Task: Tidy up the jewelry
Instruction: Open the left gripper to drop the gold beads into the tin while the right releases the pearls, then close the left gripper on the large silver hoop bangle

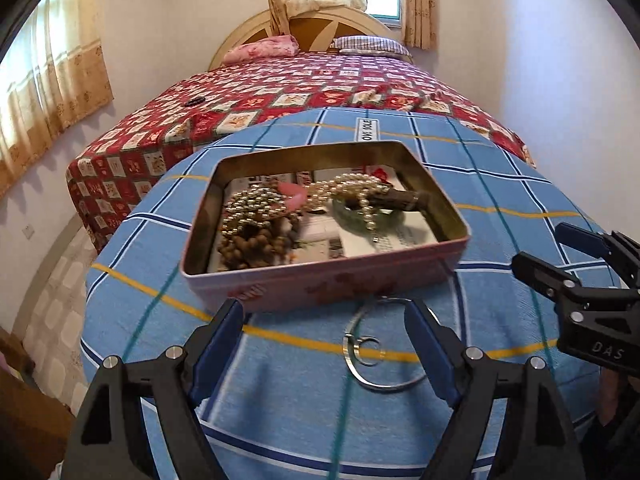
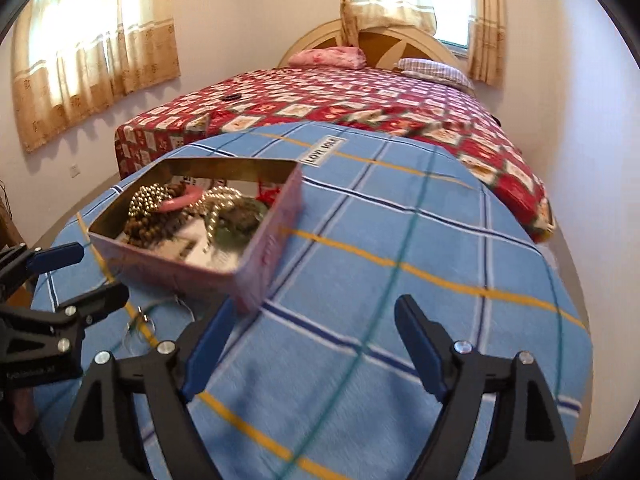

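A pink tin box point(image 1: 320, 284) stands open on the blue checked cloth point(image 1: 280, 392). It holds pearl strands point(image 1: 352, 188), brown beads point(image 1: 256, 246), a green bangle point(image 1: 360, 220) and a pink bangle point(image 1: 298, 196). A silver ring necklace point(image 1: 370, 344) lies on the cloth just in front of the tin. My left gripper point(image 1: 324, 324) is open, its fingers on either side of the necklace. My right gripper point(image 2: 316, 324) is open and empty over the cloth, right of the tin point(image 2: 240, 276). The necklace point(image 2: 140, 320) shows blurred at the left.
The cloth point(image 2: 400, 280) covers a round surface with edges dropping off left and front. A bed with a red patterned cover point(image 1: 280, 96) stands behind it. A white label point(image 2: 325, 150) lies on the cloth's far side. Walls and curtained windows surround.
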### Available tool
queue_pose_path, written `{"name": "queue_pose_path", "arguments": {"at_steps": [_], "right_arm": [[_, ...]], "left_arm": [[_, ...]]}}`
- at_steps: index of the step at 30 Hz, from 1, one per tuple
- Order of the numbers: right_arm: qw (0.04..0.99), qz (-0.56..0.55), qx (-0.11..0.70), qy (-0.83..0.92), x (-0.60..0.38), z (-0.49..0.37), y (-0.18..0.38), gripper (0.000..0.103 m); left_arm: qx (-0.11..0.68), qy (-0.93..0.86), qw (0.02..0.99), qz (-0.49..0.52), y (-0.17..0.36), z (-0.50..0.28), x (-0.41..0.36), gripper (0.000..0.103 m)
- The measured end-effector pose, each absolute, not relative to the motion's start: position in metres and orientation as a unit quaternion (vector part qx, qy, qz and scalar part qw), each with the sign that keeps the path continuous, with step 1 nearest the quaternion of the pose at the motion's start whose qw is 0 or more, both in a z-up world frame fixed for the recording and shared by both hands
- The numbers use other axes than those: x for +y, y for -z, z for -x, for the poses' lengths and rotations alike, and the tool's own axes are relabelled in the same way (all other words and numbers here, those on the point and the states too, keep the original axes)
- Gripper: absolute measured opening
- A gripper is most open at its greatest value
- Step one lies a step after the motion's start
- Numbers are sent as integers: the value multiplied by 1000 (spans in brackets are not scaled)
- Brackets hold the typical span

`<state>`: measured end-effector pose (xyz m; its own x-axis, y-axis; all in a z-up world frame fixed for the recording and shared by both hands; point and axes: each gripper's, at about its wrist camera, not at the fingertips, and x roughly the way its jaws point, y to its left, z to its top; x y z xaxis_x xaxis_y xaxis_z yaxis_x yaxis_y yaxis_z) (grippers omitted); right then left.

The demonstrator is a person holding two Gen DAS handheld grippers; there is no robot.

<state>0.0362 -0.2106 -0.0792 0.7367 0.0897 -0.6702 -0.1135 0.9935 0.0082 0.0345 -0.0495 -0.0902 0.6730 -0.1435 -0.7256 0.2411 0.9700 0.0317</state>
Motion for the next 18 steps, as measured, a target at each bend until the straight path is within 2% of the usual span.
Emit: {"name": "queue_pose_path", "arguments": {"at_steps": [18], "right_arm": [[936, -13, 351, -30, -242, -22, 91, 86]], "left_arm": [[447, 125, 882, -81, 121, -37, -84, 83]]}}
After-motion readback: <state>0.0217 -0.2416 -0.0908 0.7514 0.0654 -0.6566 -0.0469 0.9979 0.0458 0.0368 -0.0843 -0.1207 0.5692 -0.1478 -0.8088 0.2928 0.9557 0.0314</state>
